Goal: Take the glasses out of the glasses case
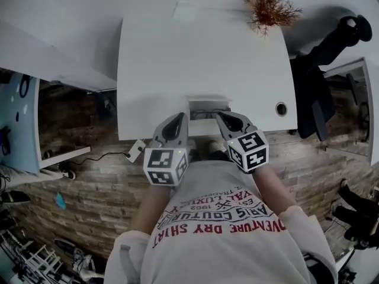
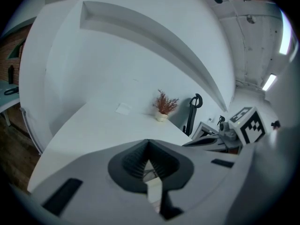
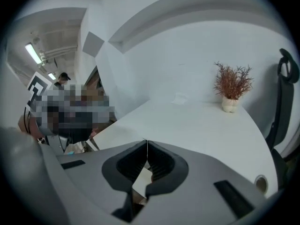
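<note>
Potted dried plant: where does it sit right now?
In the head view, the potted dried plant stands at the far right corner of the white table, next to the black chair.

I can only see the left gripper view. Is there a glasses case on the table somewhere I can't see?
Observer: No case in any view. The head view shows the whole desk, with a round cable hole near its right front corner.
Operator: Is the other gripper holding something?
Observer: No. The right gripper has its jaws together, nothing between them.
Operator: What's under the table?
Observer: Wood-look floor, with what looks like a white power strip on a cable.
</note>
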Demonstrator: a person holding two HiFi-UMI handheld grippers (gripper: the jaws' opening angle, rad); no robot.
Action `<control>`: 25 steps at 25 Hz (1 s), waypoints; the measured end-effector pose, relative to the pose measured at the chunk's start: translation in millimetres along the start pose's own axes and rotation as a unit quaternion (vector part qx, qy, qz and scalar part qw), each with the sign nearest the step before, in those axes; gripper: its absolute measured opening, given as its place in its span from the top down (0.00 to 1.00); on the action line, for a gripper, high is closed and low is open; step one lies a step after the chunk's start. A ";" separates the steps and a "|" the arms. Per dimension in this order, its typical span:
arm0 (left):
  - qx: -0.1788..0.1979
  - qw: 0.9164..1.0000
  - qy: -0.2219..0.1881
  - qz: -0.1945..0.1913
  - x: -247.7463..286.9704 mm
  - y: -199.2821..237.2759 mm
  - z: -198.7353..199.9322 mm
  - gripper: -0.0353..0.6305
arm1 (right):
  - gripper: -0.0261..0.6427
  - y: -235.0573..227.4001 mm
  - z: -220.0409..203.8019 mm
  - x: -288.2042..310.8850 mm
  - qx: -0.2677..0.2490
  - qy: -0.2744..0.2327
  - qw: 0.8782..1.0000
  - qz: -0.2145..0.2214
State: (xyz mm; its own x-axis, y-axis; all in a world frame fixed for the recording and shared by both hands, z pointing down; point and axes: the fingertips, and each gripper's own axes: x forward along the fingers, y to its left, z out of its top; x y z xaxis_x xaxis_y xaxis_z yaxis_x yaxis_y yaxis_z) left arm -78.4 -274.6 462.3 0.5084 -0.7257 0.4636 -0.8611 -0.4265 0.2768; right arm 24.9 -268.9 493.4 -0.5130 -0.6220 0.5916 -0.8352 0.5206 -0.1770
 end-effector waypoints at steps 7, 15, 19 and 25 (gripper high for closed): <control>-0.027 0.999 0.027 0.018 13.8 5.0 -15.8 0.94 | 0.94 1.4 -19.1 35.6 -0.068 0.094 0.992 0.049; -0.060 0.996 0.039 0.058 22.3 16.8 -29.0 0.94 | 0.78 -0.9 -51.0 67.6 -0.182 0.195 0.956 0.121; -0.075 0.993 0.041 0.077 22.0 24.0 -33.9 0.94 | 0.78 -4.0 -63.3 78.1 -0.219 0.234 0.936 0.146; -0.089 0.990 0.048 0.096 18.2 30.7 -44.2 0.94 | 0.80 -4.6 -77.8 88.0 -0.258 0.269 0.912 0.170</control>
State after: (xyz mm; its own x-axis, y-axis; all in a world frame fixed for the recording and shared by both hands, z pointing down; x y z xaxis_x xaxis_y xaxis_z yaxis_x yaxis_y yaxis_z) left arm -95.4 -277.1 516.5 0.3399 -0.7262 0.5975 -0.9324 -0.1771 0.3151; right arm -1.0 -280.5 607.4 -0.4379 -0.0680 0.8965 -0.3694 0.9227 -0.1105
